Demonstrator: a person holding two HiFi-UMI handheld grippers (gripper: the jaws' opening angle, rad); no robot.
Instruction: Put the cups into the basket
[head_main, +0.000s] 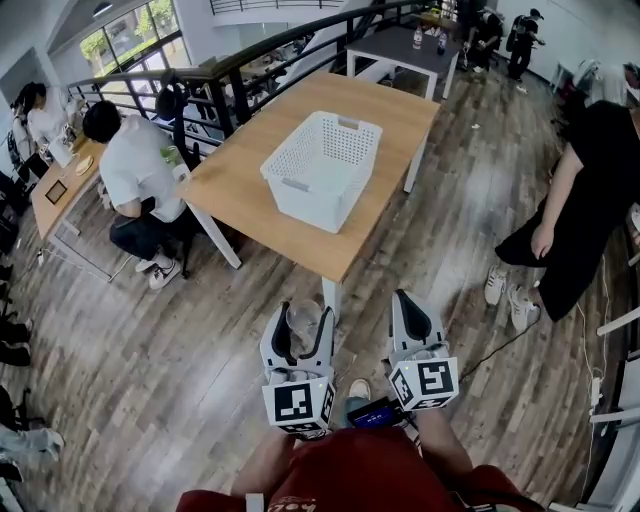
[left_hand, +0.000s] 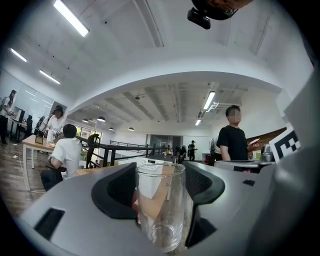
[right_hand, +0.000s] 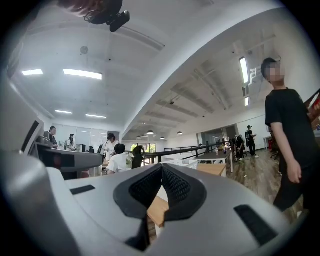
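A clear glass cup stands upright between the jaws of my left gripper, which is shut on it; the cup also shows in the head view, held over the floor short of the table. My right gripper is beside it, its jaws shut together with nothing between them. The white perforated basket sits on the wooden table ahead; its inside looks bare. In the left gripper view the basket shows just past the cup.
A person in black stands at the right near the table. A person in a white shirt sits at the left by another table. A black railing runs behind. Wooden floor lies between me and the table.
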